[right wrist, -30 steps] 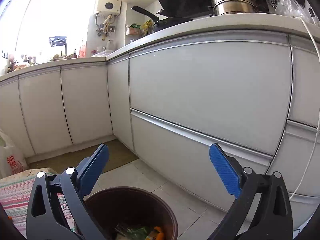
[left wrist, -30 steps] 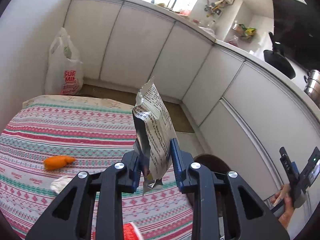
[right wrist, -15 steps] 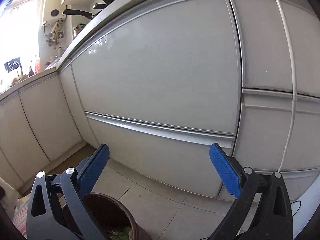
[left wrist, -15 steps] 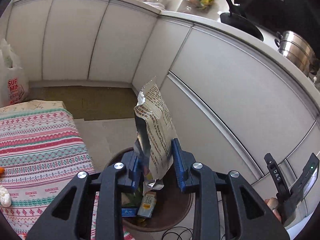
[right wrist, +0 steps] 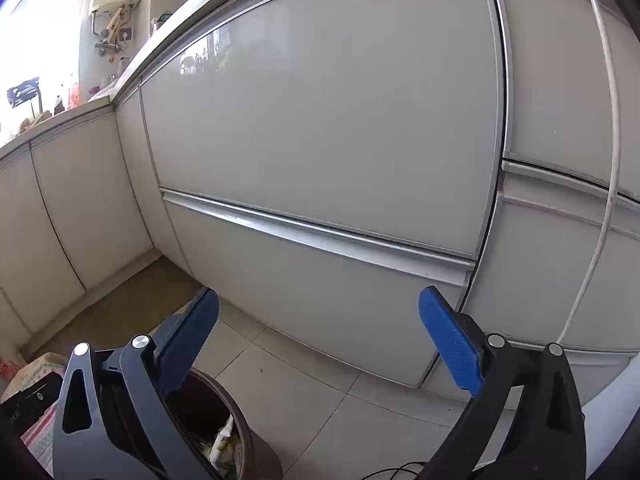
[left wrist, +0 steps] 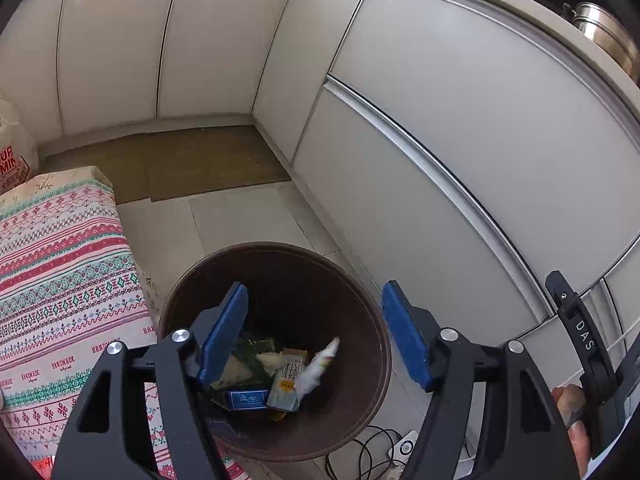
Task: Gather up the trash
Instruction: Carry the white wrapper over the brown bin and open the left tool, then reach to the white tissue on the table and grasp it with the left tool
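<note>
A dark brown round trash bin [left wrist: 280, 252] stands on the tiled floor and holds several wrappers. The silver snack wrapper [left wrist: 320, 364] lies inside it among the other trash [left wrist: 248, 398]. My left gripper [left wrist: 316, 332] hangs open and empty right above the bin's mouth. My right gripper [right wrist: 318, 340] is open and empty, facing the white cabinet fronts, with the bin [right wrist: 240, 424] at its lower left, trash showing inside.
White kitchen cabinets [left wrist: 440, 128] curve round the corner behind the bin. A patterned red, green and white cloth [left wrist: 60, 264] covers a low surface left of the bin. A white plastic bag [left wrist: 12, 152] stands at far left. Cables [left wrist: 376, 452] lie on the floor by the bin.
My left gripper swung from the cloth to over the bin, opened and let go of the silver wrapper, which now lies in the bin. My right gripper stayed open.
</note>
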The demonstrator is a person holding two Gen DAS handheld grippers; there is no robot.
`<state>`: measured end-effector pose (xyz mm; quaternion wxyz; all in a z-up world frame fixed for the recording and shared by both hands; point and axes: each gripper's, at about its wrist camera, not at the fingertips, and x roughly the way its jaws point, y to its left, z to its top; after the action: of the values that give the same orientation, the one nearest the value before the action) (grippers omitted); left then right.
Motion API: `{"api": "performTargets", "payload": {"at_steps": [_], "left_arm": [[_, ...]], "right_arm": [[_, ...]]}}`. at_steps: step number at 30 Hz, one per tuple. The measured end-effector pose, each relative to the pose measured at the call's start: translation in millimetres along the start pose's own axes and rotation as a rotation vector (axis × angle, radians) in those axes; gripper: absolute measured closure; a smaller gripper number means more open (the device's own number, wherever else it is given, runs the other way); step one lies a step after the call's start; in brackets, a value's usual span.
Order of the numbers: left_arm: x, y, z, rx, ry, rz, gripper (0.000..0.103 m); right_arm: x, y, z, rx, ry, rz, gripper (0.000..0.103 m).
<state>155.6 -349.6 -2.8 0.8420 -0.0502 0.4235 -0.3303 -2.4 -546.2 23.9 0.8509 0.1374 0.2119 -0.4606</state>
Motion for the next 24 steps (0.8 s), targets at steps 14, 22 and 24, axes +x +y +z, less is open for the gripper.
{"api": "performTargets", "payload": {"at_steps": [14, 22, 24], "left_arm": [[-19, 64, -58, 0.127, 0.202, 0.252, 0.021], [-92, 168, -76, -0.055, 0.182, 0.35, 0.019], [-109, 187, -83, -0.097, 0.177, 0.358, 0.019]], "right_arm": [[10, 63, -30, -0.248, 0.203, 0.069, 0.007], [-23, 126, -60, -0.43, 0.227, 0.183, 0.007], [-37, 143, -67, -0.47, 0.219, 0.219, 0.007]]}}
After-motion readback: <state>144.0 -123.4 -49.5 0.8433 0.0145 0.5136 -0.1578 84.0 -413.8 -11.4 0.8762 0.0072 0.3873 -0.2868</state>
